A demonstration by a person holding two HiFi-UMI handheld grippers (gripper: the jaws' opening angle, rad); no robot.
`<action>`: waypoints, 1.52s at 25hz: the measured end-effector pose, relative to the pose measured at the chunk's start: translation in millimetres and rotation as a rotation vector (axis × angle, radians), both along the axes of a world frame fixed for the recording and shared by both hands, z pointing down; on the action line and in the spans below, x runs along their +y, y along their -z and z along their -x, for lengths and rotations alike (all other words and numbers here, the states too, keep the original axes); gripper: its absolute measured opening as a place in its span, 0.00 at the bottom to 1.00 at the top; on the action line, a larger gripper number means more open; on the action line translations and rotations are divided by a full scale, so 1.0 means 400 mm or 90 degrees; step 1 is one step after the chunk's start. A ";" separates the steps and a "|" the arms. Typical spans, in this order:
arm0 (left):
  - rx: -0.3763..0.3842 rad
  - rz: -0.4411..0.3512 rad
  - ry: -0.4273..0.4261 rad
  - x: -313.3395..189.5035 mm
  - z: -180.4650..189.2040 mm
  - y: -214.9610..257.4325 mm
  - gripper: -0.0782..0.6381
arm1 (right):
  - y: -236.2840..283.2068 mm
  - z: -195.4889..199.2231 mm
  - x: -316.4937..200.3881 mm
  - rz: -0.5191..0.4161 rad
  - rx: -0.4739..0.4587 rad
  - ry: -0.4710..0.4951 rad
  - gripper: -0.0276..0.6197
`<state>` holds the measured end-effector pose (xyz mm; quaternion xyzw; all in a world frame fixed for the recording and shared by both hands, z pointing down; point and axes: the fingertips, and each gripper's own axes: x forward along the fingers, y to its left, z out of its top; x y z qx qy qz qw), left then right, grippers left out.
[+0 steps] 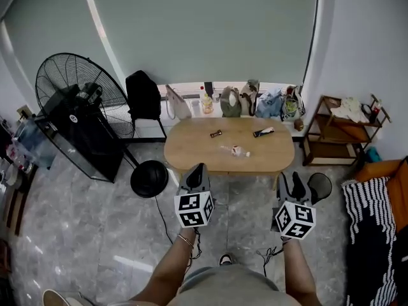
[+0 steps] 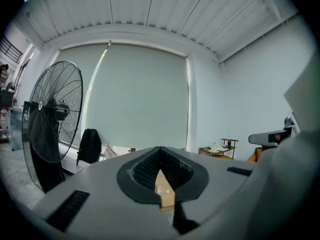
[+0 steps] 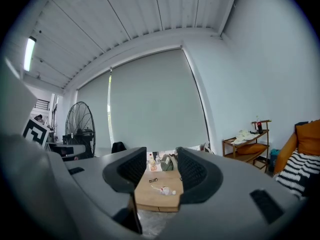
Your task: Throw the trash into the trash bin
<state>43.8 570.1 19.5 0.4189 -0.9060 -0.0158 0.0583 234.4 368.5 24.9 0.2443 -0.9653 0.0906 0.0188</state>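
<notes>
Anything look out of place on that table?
Only litter: three scraps lie loose on the table: a dark wrapper, a black-and-white packet and a crumpled white piece. Nothing looks spilled or tipped.

no legible text, no readable labels

Grey left tool [image 1: 197, 168] and right tool [image 1: 291, 182], black ribbed pads [image 3: 192, 171], a white cube [image 1: 194, 210] with black square markers on each, thin black cables [image 1: 197, 246], wrist bracelet [image 1: 185, 239], pale grey garment [image 1: 233, 285], black-and-white shoe [image 1: 225, 259]
</notes>
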 end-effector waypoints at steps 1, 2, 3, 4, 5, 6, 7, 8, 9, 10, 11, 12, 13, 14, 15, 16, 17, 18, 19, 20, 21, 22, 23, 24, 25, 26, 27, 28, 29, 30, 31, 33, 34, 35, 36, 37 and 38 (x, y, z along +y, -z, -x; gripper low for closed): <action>0.002 0.000 -0.001 -0.009 0.027 -0.003 0.12 | 0.001 0.025 -0.010 -0.001 0.001 -0.001 0.35; 0.004 0.001 -0.001 -0.017 0.052 -0.006 0.12 | 0.002 0.047 -0.018 -0.002 0.003 -0.003 0.35; 0.008 0.000 0.000 -0.022 0.073 -0.012 0.12 | 0.003 0.064 -0.026 -0.004 0.006 -0.004 0.35; 0.014 -0.001 0.001 -0.027 0.091 -0.018 0.12 | 0.003 0.078 -0.033 -0.006 0.010 -0.006 0.35; 0.020 -0.001 0.002 -0.031 0.107 -0.027 0.12 | 0.001 0.089 -0.041 -0.008 0.014 -0.007 0.35; 0.027 0.000 0.004 -0.035 0.122 -0.038 0.12 | -0.004 0.099 -0.048 -0.008 0.020 -0.009 0.35; 0.034 0.002 0.006 -0.039 0.134 -0.051 0.12 | -0.012 0.107 -0.057 -0.007 0.026 -0.010 0.35; 0.042 0.004 0.007 -0.044 0.145 -0.064 0.12 | -0.021 0.115 -0.067 -0.005 0.034 -0.012 0.35; 0.049 0.005 0.008 -0.050 0.155 -0.076 0.12 | -0.031 0.122 -0.078 -0.002 0.041 -0.014 0.36; 0.055 0.007 0.009 -0.055 0.164 -0.087 0.12 | -0.040 0.129 -0.089 0.002 0.047 -0.016 0.36; 0.060 0.008 0.010 -0.061 0.173 -0.096 0.12 | -0.048 0.138 -0.099 0.005 0.052 -0.017 0.36; 0.064 0.009 0.012 -0.068 0.183 -0.104 0.12 | -0.055 0.149 -0.109 0.008 0.057 -0.017 0.36; 0.069 0.010 0.014 -0.074 0.193 -0.110 0.12 | -0.061 0.162 -0.117 0.010 0.061 -0.014 0.36; 0.072 0.011 0.017 -0.080 0.204 -0.116 0.12 | -0.067 0.176 -0.126 0.011 0.066 -0.009 0.36; 0.075 0.012 0.021 -0.087 0.215 -0.123 0.12 | -0.073 0.191 -0.135 0.011 0.069 -0.004 0.36; 0.078 0.012 0.026 -0.094 0.226 -0.130 0.12 | -0.079 0.207 -0.147 0.011 0.072 0.002 0.36; 0.080 0.012 0.032 -0.105 0.240 -0.137 0.12 | -0.085 0.226 -0.162 0.010 0.072 0.007 0.36; 0.081 0.013 0.038 -0.117 0.256 -0.143 0.12 | -0.090 0.249 -0.181 0.011 0.070 0.012 0.36; 0.082 0.014 0.045 -0.129 0.274 -0.148 0.12 | -0.094 0.275 -0.201 0.013 0.068 0.017 0.36; 0.081 0.017 0.051 -0.143 0.294 -0.151 0.12 | -0.096 0.303 -0.222 0.015 0.065 0.023 0.36; 0.081 0.020 0.058 -0.157 0.315 -0.152 0.12 | -0.096 0.333 -0.244 0.017 0.061 0.029 0.36; 0.079 0.024 0.064 -0.173 0.336 -0.150 0.12 | -0.094 0.363 -0.265 0.018 0.058 0.036 0.36; 0.077 0.028 0.068 -0.191 0.355 -0.146 0.12 | -0.090 0.392 -0.288 0.018 0.055 0.044 0.36; 0.074 0.031 0.073 -0.212 0.375 -0.142 0.12 | -0.086 0.419 -0.314 0.016 0.052 0.050 0.36; 0.071 0.032 0.079 -0.234 0.396 -0.137 0.12 | -0.081 0.447 -0.342 0.015 0.049 0.055 0.36; 0.069 0.033 0.085 -0.256 0.417 -0.132 0.12 | -0.078 0.473 -0.370 0.016 0.045 0.059 0.36; 0.070 0.032 0.092 -0.279 0.439 -0.129 0.12 | -0.078 0.499 -0.398 0.019 0.043 0.064 0.36; 0.071 0.030 0.098 -0.302 0.462 -0.126 0.12 | -0.079 0.525 -0.425 0.023 0.042 0.068 0.36; 0.073 0.029 0.103 -0.326 0.484 -0.123 0.12 | -0.080 0.552 -0.451 0.027 0.043 0.074 0.36; 0.075 0.029 0.107 -0.350 0.506 -0.120 0.12 | -0.080 0.580 -0.478 0.029 0.046 0.079 0.36; 0.077 0.030 0.111 -0.374 0.527 -0.117 0.12 | -0.078 0.607 -0.505 0.030 0.048 0.085 0.36; 0.079 0.032 0.119 -0.420 0.566 -0.113 0.12 | -0.071 0.658 -0.559 0.027 0.052 0.095 0.36; 0.081 0.033 0.124 -0.439 0.583 -0.114 0.12 | -0.069 0.680 -0.584 0.026 0.052 0.099 0.36; 0.082 0.034 0.131 -0.457 0.600 -0.116 0.12 | -0.068 0.701 -0.609 0.026 0.052 0.103 0.36; 0.085 0.034 0.138 -0.474 0.616 -0.119 0.12 | -0.069 0.720 -0.632 0.027 0.051 0.108 0.36; 0.087 0.035 0.145 -0.492 0.632 -0.121 0.12 | -0.072 0.738 -0.656 0.030 0.052 0.112 0.36; 0.089 0.037 0.151 -0.511 0.647 -0.122 0.12 | -0.076 0.756 -0.679 0.032 0.055 0.118 0.36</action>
